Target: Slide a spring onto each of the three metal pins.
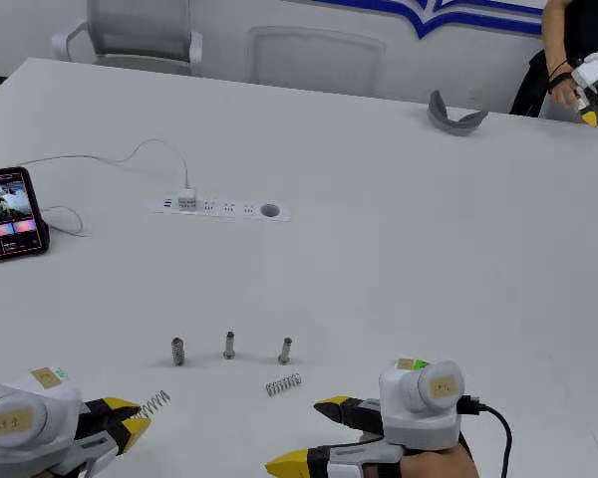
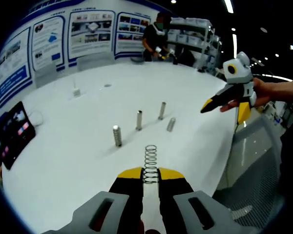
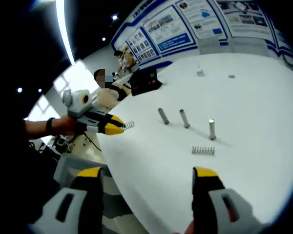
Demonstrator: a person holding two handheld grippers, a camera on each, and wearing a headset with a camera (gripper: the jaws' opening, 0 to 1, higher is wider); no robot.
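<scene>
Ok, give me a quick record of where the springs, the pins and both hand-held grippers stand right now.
pins: three metal pins, upright in a row on the white table
spring fitted: one, on the leftmost pin
bare pins: middle and right
loose spring: lying on the table in front of the right pin
left hand-held gripper: shut on the held spring
right hand-held gripper: open, holding nothing

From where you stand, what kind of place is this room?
Probably an office meeting room or showroom, not a workshop: a long white table with a socket strip on it, office chairs along its far side, and information posters behind.
</scene>
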